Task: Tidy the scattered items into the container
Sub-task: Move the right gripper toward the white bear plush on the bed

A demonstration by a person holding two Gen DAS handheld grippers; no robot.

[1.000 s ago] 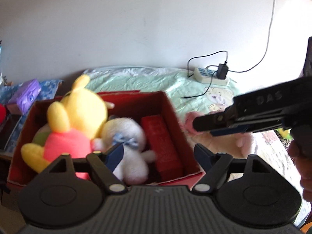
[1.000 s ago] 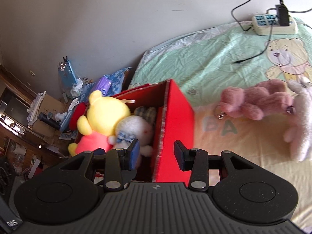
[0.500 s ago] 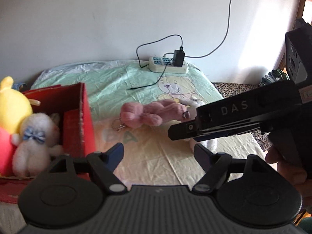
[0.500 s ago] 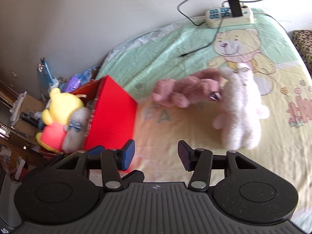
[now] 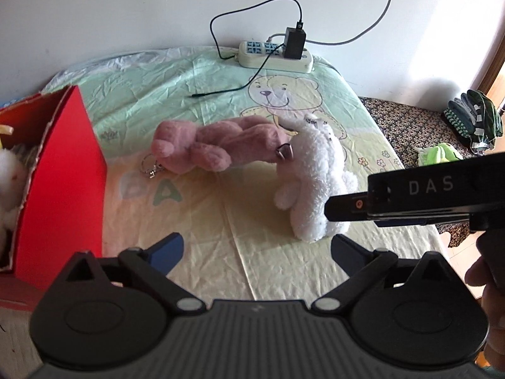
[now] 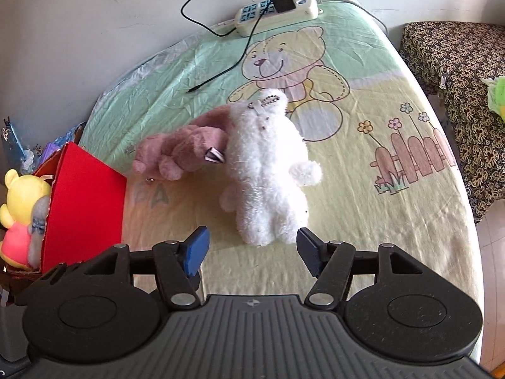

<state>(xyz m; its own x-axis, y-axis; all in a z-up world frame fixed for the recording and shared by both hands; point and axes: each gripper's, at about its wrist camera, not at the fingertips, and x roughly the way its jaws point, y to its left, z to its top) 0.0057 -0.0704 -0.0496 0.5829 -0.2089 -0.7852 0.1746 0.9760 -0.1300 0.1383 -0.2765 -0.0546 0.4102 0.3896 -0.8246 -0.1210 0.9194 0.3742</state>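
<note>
A white plush bear (image 6: 268, 170) lies on the bed sheet, also seen in the left wrist view (image 5: 312, 177). A pink plush toy (image 5: 217, 145) lies beside it, touching it, with a key ring at its end; it shows in the right wrist view (image 6: 180, 151) too. The red box (image 5: 60, 183) stands at the left and holds a yellow plush (image 6: 22, 195) and a white plush. My right gripper (image 6: 252, 249) is open and empty, just short of the white bear's feet. My left gripper (image 5: 257, 249) is open and empty over the bare sheet.
A power strip (image 5: 274, 58) with a charger and loose cable lies at the back of the bed. A patterned bench (image 6: 457, 72) with clothes stands to the right. Clutter lies behind the red box (image 6: 85, 202). The right tool's body (image 5: 426, 195) crosses the left view.
Both grippers have swung right, away from the red box, toward the two plush toys on the sheet. The right gripper's jaws have opened wider and now face the white bear.
</note>
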